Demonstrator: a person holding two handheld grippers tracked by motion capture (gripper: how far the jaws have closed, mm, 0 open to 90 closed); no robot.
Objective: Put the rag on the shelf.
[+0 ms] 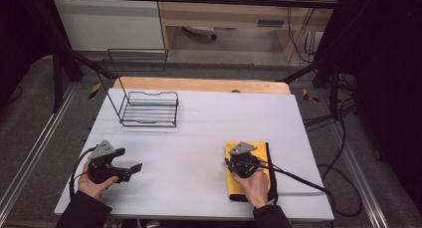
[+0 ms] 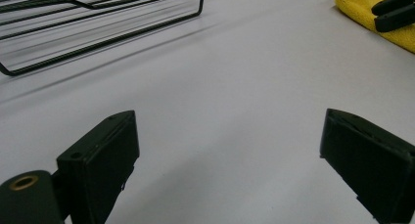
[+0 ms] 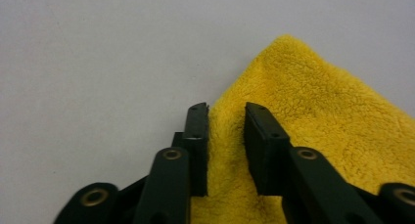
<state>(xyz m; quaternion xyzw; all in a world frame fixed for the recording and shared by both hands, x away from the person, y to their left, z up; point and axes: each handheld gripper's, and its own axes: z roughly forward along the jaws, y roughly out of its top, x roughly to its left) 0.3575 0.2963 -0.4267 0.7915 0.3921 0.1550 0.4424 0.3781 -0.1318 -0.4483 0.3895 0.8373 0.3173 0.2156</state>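
Observation:
A yellow fleecy cloth (image 1: 261,152) lies folded on the white table (image 1: 199,128) at the front right. My right gripper (image 1: 238,161) sits on its left part, pointing down and away from me. In the right gripper view its jaws stand close together (image 3: 226,111) with a ridge of the cloth (image 3: 313,92) pinched between the pads, near the cloth's far corner. My left gripper (image 1: 128,161) rests in a hand at the front left, open, its jaws wide apart (image 2: 227,150) over bare table. The left gripper view catches the cloth (image 2: 362,9) and the right gripper (image 2: 394,11) at the top right.
A black wire rack (image 1: 149,108) stands at the back left of the table, with a tall wire back; its base bars (image 2: 98,18) lie ahead of the left gripper. Cables trail from both grippers off the table's front and right edge. A wooden strip (image 1: 199,83) borders the far edge.

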